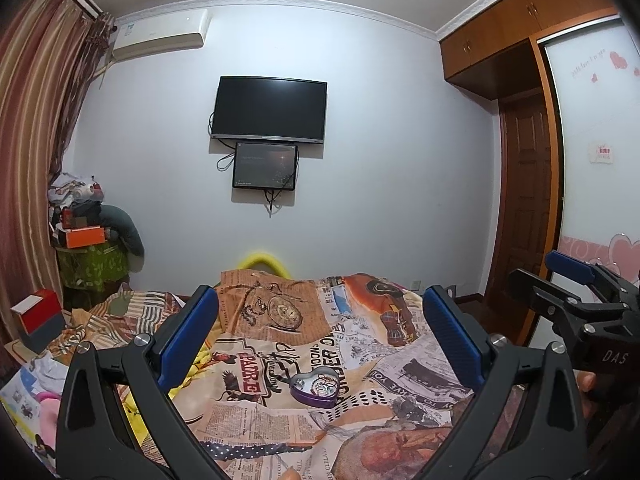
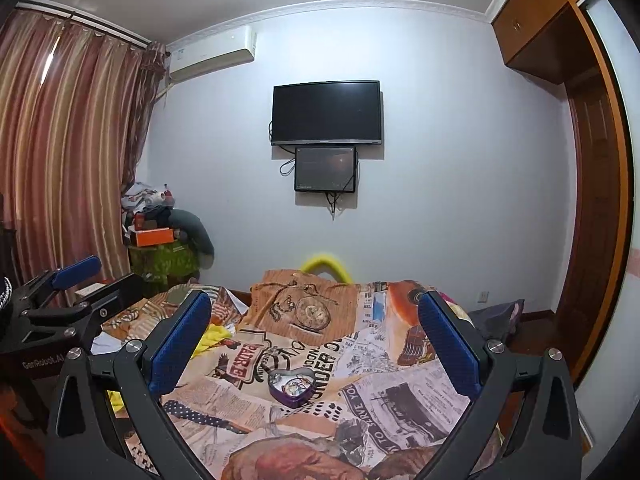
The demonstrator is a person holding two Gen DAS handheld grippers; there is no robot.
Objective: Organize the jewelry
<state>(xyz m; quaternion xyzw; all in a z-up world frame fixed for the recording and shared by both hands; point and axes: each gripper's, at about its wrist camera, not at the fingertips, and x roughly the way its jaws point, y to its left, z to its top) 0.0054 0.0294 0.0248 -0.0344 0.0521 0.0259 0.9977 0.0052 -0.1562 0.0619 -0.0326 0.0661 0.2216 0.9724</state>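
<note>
A purple heart-shaped tin (image 1: 315, 389) lies open on the printed bedspread (image 1: 400, 364), with small pieces of jewelry inside. It also shows in the right wrist view (image 2: 291, 386). My left gripper (image 1: 320, 320) is open and empty, held above and in front of the tin. My right gripper (image 2: 316, 320) is open and empty too, at about the same height. The right gripper shows at the right edge of the left wrist view (image 1: 580, 280); the left gripper shows at the left edge of the right wrist view (image 2: 76, 276).
A red and white box (image 1: 38, 316) sits at the bed's left side. A pile of boxes and clothes (image 1: 88, 236) stands by the curtain (image 1: 28, 160). A TV (image 1: 270, 109) hangs on the far wall. A wooden wardrobe and door (image 1: 524, 200) are at right.
</note>
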